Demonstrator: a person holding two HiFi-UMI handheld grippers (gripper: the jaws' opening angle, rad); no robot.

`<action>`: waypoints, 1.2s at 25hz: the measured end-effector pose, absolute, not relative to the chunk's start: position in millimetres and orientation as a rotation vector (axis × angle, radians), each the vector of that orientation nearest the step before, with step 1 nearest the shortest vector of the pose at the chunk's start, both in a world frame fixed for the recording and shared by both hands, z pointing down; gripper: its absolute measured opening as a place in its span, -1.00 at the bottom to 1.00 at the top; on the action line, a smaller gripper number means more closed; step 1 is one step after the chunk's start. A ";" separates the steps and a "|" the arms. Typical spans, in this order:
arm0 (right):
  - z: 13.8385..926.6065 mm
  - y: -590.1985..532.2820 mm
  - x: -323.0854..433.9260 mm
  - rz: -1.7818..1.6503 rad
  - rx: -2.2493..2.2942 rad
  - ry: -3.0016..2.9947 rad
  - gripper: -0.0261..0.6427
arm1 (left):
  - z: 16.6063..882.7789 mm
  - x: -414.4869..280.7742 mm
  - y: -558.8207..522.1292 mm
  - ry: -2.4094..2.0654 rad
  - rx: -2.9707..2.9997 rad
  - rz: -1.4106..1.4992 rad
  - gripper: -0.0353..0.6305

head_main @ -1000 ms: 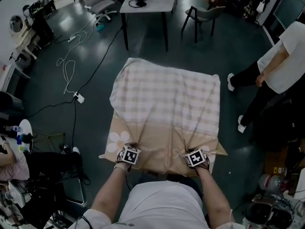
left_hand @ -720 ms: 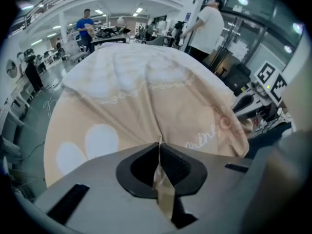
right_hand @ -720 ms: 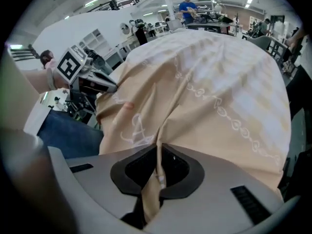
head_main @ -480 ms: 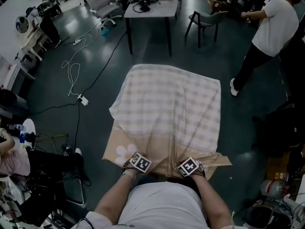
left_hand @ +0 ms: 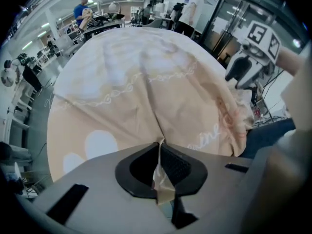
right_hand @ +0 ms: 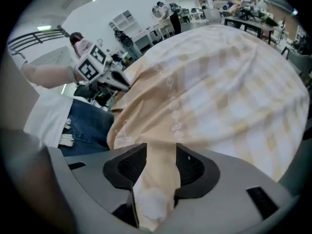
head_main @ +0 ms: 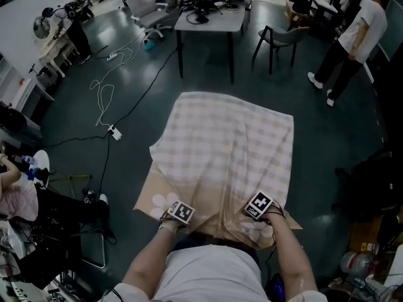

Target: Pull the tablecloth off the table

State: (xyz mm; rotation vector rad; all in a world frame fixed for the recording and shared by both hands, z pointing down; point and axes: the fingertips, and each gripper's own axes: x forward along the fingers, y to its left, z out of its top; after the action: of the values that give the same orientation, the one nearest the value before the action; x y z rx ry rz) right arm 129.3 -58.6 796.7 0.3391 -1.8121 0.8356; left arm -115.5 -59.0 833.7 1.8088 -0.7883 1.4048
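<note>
Soft matt cloth tablecloth [head_main: 227, 150], glossy floor [head_main: 327, 131]

Checked beige fabric tablecloth [head_main: 227, 143] lies over the whole table, bunched at the table's near edge; grey rectangular desk [head_main: 211, 21] stands behind the far edge, dark moulded chair [head_main: 280, 38] right of it, white power strip [head_main: 114, 132] on the floor off the left edge.

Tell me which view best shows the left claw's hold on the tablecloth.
The left gripper view: the left claw is shut on a thin fold of the tablecloth, seen right at the pads. The head view shows only its marker cube from above; the right gripper view shows it small, from the side.
</note>
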 end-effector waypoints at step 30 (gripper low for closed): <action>825.5 -227.0 248.6 0.521 0.763 -1.502 -0.83 | 828.6 -119.6 -68.7 -0.913 1.830 1.286 -0.83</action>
State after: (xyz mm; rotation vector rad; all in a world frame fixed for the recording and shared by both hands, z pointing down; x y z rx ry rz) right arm 248.6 -227.0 825.5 0.7626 -1.5022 0.5215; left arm -119.6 -68.7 828.6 1.8298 -0.9131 1.2862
